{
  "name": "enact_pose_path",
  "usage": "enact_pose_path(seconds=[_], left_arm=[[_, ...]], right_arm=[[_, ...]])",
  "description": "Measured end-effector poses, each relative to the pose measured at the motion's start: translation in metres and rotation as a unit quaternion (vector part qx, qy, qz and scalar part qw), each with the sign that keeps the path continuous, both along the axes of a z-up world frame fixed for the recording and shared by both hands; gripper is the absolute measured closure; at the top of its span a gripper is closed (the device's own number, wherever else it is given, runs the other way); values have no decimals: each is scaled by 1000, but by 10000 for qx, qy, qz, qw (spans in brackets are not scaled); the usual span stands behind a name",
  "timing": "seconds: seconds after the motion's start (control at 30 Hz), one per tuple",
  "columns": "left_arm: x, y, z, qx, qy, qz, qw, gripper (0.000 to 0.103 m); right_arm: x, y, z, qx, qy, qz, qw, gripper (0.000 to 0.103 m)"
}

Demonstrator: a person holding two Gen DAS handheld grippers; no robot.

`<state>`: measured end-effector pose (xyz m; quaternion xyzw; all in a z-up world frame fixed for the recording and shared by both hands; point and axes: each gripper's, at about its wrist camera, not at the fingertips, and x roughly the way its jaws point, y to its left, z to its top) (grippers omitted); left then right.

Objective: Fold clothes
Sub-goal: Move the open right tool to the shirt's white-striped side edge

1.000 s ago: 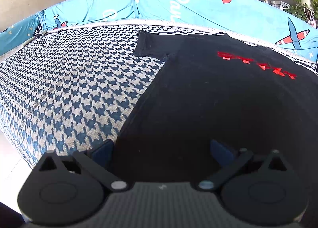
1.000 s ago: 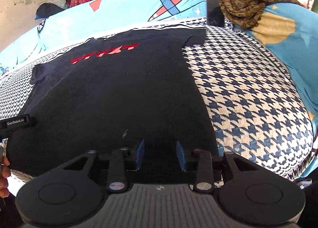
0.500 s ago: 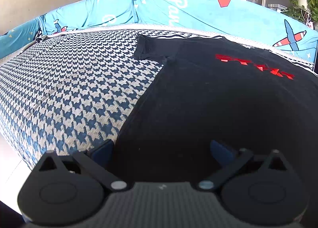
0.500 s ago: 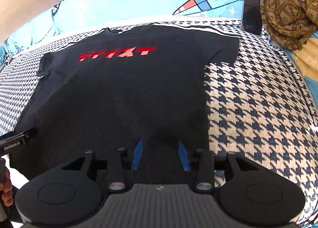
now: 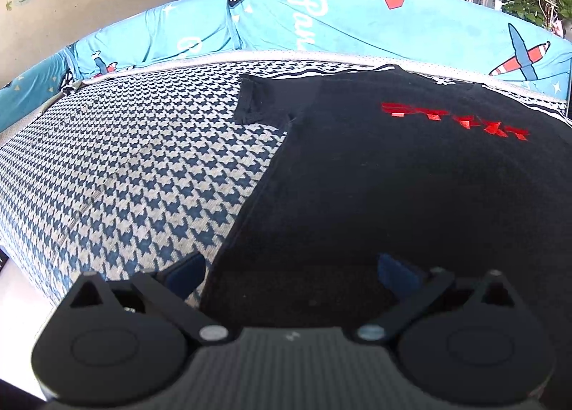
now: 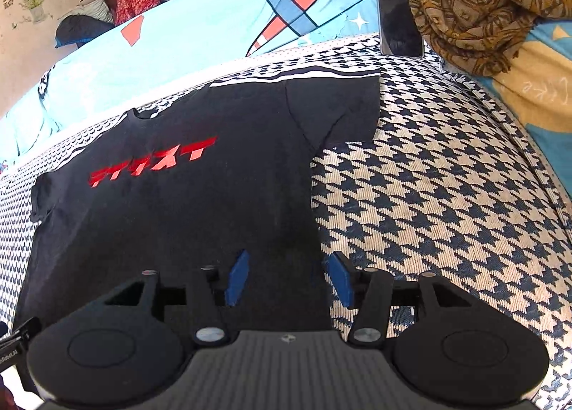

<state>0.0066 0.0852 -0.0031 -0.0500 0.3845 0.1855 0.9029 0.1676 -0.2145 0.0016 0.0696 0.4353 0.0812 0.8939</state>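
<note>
Black shirt (image 6: pixel 186 217) lying flat on sofa (image 6: pixel 447 202). Left gripper (image 5: pixel 291 272) hovering, jaws wide apart; right gripper (image 6: pixel 287 276) jaws just opening, straddling shirt's edge, gripping nothing.

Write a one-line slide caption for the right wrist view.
Right gripper, jaws just opening and empty, poised at the side edge of a flat black T-shirt on a houndstooth sofa cover.

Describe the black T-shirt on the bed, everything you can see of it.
The black T-shirt is soft-looking knit with a red angular print on the chest. It lies flat and unfolded, print up, both short sleeves spread, on the houndstooth cover, collar toward the blue blanket. Its near hem sits beneath both open grippers; nothing grips it.
</note>
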Motion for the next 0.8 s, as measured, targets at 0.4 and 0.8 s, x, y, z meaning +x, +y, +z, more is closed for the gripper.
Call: enact_pose_path(seconds=[0.4, 0.8], left_arm=[[57, -1, 43, 395, -102, -1004, 9941, 0], [109, 24, 31, -326, 81, -939, 9950, 0]], right_arm=[[27, -34, 2, 554, -81, -698, 9960, 53], [58, -51, -10, 1313, -123, -1255, 9833, 53]])
